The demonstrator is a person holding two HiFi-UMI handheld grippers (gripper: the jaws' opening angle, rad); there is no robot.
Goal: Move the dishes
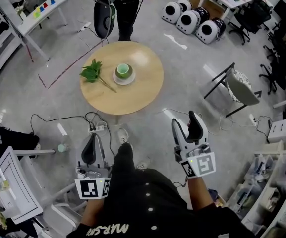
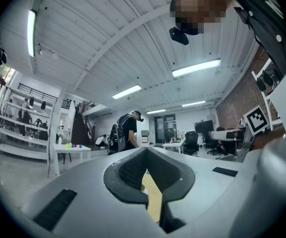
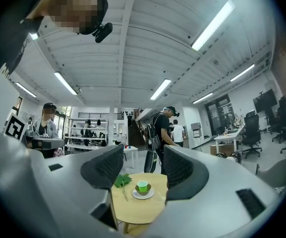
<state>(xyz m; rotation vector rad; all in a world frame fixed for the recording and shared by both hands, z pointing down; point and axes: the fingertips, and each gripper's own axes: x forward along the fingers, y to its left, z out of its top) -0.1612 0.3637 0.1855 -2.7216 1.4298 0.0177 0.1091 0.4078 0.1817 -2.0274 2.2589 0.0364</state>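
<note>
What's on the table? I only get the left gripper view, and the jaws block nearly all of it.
Observer: A green cup sits on a white saucer near the middle of the round table.
Operator: Anything else on it?
Observer: A leafy sprig lies left of the saucer in the head view, with its stem running toward the near edge.
Operator: Right gripper?
Observer: The right gripper is open and empty. It is short of the table and aimed at the cup.
</note>
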